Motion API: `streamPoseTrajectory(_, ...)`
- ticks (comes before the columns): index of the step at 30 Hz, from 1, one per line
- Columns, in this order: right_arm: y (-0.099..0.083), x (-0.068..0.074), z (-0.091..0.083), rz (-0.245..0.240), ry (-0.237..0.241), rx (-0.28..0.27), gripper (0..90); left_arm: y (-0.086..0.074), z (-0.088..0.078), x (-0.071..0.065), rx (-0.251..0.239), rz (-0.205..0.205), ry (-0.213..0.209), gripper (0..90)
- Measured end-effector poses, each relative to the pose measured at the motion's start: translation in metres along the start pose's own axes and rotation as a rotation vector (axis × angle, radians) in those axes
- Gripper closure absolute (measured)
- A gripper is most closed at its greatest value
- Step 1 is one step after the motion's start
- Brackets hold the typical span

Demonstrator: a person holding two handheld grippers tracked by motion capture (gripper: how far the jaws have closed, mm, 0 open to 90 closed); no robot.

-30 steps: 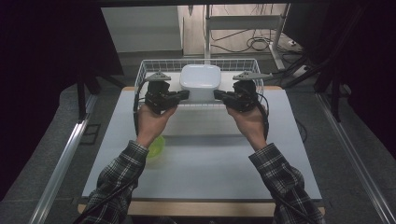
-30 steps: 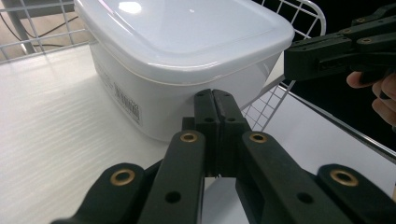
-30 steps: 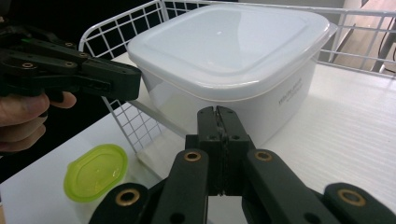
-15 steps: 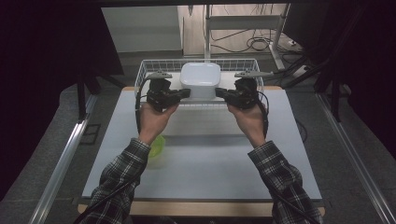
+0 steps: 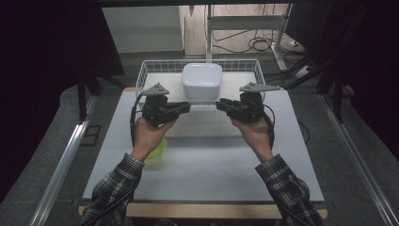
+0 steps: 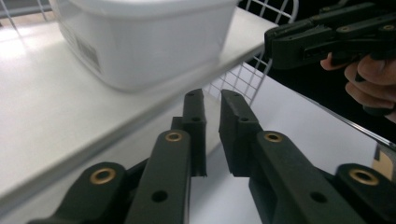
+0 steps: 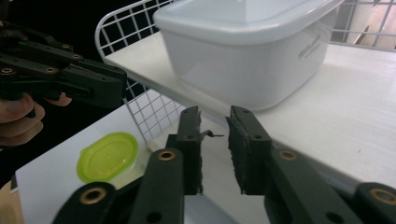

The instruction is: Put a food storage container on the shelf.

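You are drawing the left gripper (image 5: 184, 107) and right gripper (image 5: 222, 104) back from the basket (image 5: 144, 75), whose near edge they were apparently gripping. Both sets of jaws have just been opening and are standing slightly apart, holding nothing. The box (image 5: 202, 80) is sitting inside the basket at the counter's (image 5: 211, 160) far edge. Next you are likely needing wider jaws to take the box.
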State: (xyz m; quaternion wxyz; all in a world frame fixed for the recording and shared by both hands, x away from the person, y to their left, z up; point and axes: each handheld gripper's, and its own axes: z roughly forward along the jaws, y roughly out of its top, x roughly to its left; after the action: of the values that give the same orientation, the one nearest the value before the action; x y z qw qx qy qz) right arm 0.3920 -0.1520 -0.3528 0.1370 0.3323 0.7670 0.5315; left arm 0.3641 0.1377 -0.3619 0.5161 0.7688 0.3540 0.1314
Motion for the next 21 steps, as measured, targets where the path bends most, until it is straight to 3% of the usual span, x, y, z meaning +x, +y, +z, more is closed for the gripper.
streamPoseTrajectory(6, -0.019, 0.012, -0.008, -0.034, 0.019, 0.019, 56.1, -0.022, -0.005, -0.015, 0.016, 0.024, -0.021, 66.3)
streamPoseTrajectory(12, -0.041, 0.018, -0.012, -0.067, 0.026, 0.051, 45.7, -0.046, -0.005, -0.027, 0.038, 0.057, -0.011, 52.7)
streamPoseTrajectory(17, -0.059, 0.021, -0.015, -0.087, 0.023, 0.071, 36.5, -0.062, -0.006, -0.033, 0.025, 0.086, 0.000, 36.4)
streamPoseTrajectory(20, -0.070, 0.020, -0.018, -0.093, 0.020, 0.077, 30.6, -0.083, -0.008, -0.035, 0.017, 0.125, 0.000, 29.8)
streamPoseTrajectory(21, -0.072, 0.019, -0.018, -0.091, 0.022, 0.081, 28.7, -0.083, -0.008, -0.035, 0.017, 0.125, 0.000, 28.6)
